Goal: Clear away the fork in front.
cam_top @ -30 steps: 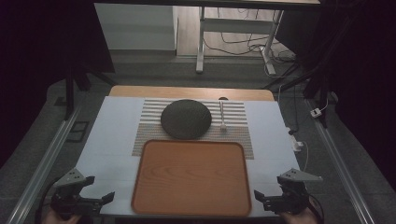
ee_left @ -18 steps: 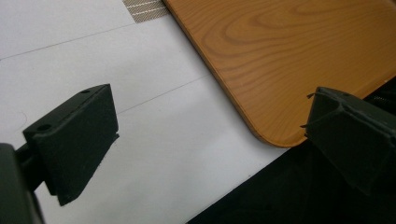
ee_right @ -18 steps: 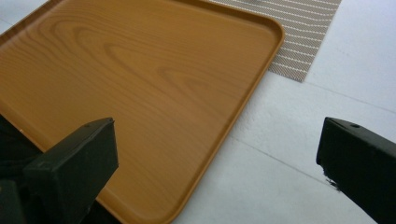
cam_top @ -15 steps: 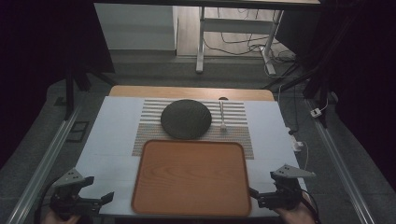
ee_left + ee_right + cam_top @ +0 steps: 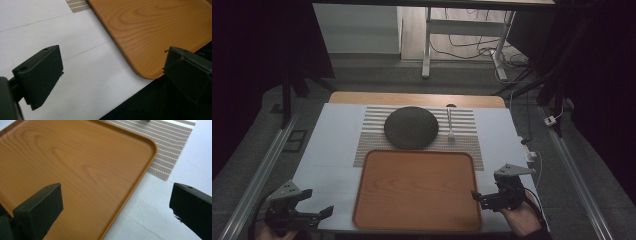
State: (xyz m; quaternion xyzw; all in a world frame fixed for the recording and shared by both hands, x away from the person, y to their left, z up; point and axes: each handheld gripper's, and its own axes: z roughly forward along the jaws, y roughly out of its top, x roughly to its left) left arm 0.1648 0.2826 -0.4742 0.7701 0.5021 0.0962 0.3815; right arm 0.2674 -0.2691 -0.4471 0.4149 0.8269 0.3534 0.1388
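Here we are at the near edge of the table (image 5: 329, 150), and the wooden tray (image 5: 417, 190) sits square in the middle of it, flat on the white surface, its far edge overlapping the striped placemat (image 5: 372, 142). The right gripper (image 5: 479, 196) is right up beside the tray's right edge, jaws spread wide and gripping nothing, and in the right gripper view one jaw hangs over the tray's wood (image 5: 75, 170) while the other hangs over the white table (the rim runs between them). Whether either jaw touches the tray, I cannot tell. The left gripper (image 5: 319, 214) is over at the near left corner, also spread wide and bare; its own view shows the tray's rounded corner (image 5: 150, 37) just beside it, one jaw over the white table, the other out past the table's edge. Further back on the placemat, a dark round plate (image 5: 411, 127) lies with a spoon (image 5: 450, 124) just beside it on the right
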